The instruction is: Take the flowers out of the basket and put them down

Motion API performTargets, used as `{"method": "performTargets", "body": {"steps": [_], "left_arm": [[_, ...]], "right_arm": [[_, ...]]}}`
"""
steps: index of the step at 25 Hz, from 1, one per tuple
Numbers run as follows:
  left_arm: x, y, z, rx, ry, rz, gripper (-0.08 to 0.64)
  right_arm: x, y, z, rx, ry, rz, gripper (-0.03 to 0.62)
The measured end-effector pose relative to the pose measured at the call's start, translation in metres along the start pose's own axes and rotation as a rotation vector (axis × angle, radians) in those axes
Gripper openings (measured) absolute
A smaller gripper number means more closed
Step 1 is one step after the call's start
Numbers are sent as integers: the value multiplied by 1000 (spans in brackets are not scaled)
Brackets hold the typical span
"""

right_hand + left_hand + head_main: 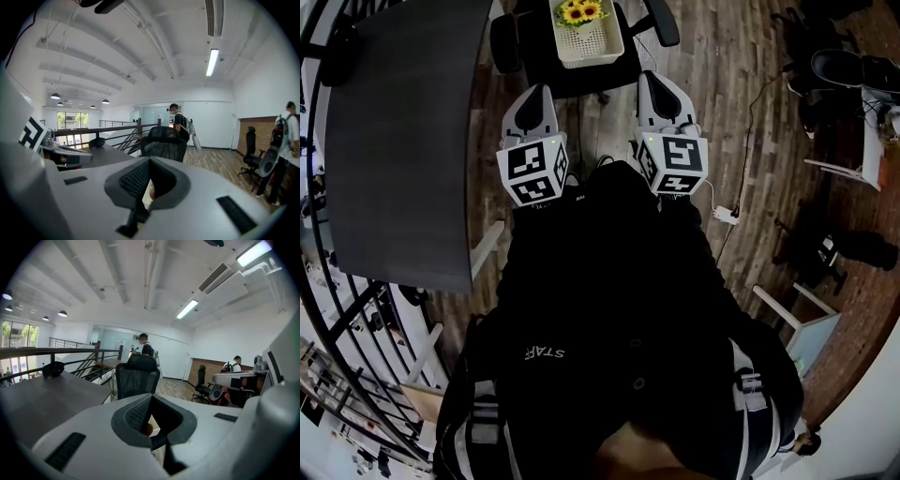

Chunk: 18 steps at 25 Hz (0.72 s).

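While you keep both tongs mid-frame, left gripper (534, 92) and right gripper (653, 77) jaws together, empty: yellow sunflowers (581, 12) bunched in white perforated plastic basket (591, 45), top centre, on black office chair (540, 52).

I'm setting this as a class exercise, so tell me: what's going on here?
A person holds a left gripper and a right gripper out in front, both shut and empty. Ahead, a white basket with yellow flowers sits on a black chair beside a dark table. The flowers are not yet touched.
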<state>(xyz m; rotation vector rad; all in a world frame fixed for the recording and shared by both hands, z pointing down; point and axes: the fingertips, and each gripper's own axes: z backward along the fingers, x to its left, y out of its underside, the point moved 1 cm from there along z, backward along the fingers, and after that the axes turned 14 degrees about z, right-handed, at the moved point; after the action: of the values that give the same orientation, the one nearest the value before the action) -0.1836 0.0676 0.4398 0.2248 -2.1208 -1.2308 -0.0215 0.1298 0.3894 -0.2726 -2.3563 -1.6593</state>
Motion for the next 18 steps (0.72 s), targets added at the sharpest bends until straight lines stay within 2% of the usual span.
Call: {"method": "performTargets", "body": {"steps": [7, 10, 12, 18], "left_arm": [[-1, -6, -40, -3, -41, -6, -2], [-1, -18, -64, -23, -67, -45, -2], [-9, -29, -81, -40, -70, -74, -2], [-39, -46, -153, -54, -79, -59, -2]], "right_arm": [[-29, 4, -41, -10, -26, -5, 12], [-45, 2, -71, -24, -33, 0, 12], [-57, -3, -89, -33, -51, -1, 12], [-96, -13, -141, -58, -120, 16, 12]]}}
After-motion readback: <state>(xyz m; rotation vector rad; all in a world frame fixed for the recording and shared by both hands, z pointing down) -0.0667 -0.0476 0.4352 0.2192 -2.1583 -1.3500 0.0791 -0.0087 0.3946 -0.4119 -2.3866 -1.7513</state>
